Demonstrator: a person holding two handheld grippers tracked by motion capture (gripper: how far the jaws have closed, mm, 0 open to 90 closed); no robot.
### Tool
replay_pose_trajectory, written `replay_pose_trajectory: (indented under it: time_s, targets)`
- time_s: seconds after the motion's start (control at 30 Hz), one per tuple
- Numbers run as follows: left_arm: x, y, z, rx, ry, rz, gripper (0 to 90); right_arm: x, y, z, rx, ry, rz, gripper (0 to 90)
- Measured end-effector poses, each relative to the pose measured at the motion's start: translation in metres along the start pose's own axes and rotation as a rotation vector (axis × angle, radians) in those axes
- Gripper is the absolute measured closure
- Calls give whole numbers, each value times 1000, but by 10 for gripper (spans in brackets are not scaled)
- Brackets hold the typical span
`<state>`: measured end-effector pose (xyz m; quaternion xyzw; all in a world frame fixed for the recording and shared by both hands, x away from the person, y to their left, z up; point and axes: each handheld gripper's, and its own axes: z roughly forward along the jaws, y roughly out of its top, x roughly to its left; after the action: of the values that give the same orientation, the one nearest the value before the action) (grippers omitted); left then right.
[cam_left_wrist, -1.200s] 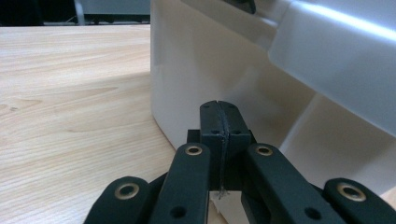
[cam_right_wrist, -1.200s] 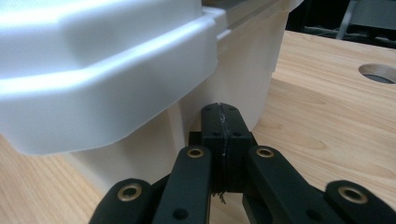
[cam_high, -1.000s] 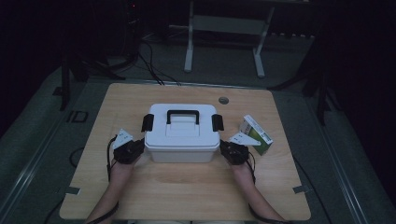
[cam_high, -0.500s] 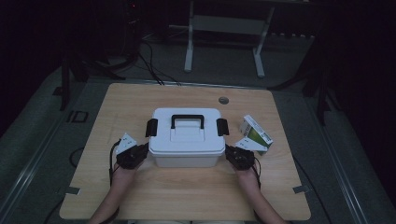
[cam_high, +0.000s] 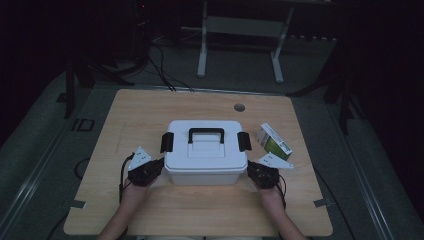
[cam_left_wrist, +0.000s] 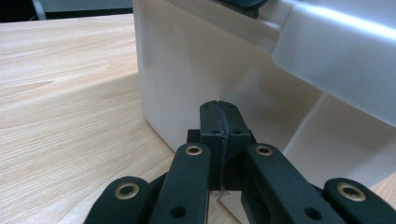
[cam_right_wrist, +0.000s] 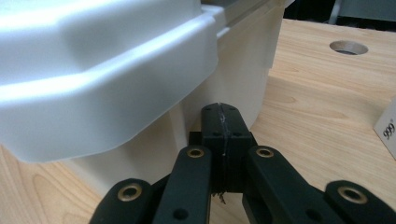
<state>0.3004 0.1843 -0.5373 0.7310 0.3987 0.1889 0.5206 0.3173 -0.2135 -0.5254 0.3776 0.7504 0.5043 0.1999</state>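
1. Left black two-jaw gripper (cam_high: 156, 167): jaws pressed flat together with nothing between them, tips set against the lower left front corner of the box, under the overhanging lid rim; closed tips (cam_left_wrist: 219, 122) seen close against the pale wall in the left gripper view.
2. Right black two-jaw gripper (cam_high: 253, 171): jaws likewise pressed together and empty, tips at the lower right front corner of the box, tucked below the lid lip; same closed pair (cam_right_wrist: 221, 123) in the right gripper view.
3. Grey three-cornered plate on top of each gripper, forearms entering from the bottom edge of the high view.
4. White rectangular plastic storage box with a lid (cam_high: 206, 155): standing upright near the middle of the table, between the two grippers; smooth, slightly glossy walls, rounded corners, lid wider than the body.
5. Black carrying handle (cam_high: 205, 133) lying flat across the lid top; black latch clip on the left end (cam_high: 166, 142) and on the right end (cam_high: 243, 141), both folded down against the sides.
6. Small green and white cardboard carton (cam_high: 273, 141): lying on the table just right of the box, near the right gripper; print on it too small to read from above; "999" legible on its white edge (cam_right_wrist: 388, 129) in the right gripper view.
7. Light wooden table top (cam_high: 150, 110) with a round cable hole (cam_high: 239, 107) behind the box.
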Motion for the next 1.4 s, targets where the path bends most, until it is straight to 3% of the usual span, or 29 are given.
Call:
replay_pose_trajectory:
  time_s: [0.9,1.0,1.13,1.4]
  targets:
    - [-20,-6,-10,21,-63,14,899,8,-16,-29,-13,6,44,900]
    - [-24,-6,-12,29,-50,39,899,8,-18,-32,-16,11,60,900]
    - [-23,-6,-13,17,-60,12,898,9,-18,-33,-18,7,49,900]
    - [-16,-4,-9,12,-44,-1,899,8,-14,-26,-10,7,44,900]
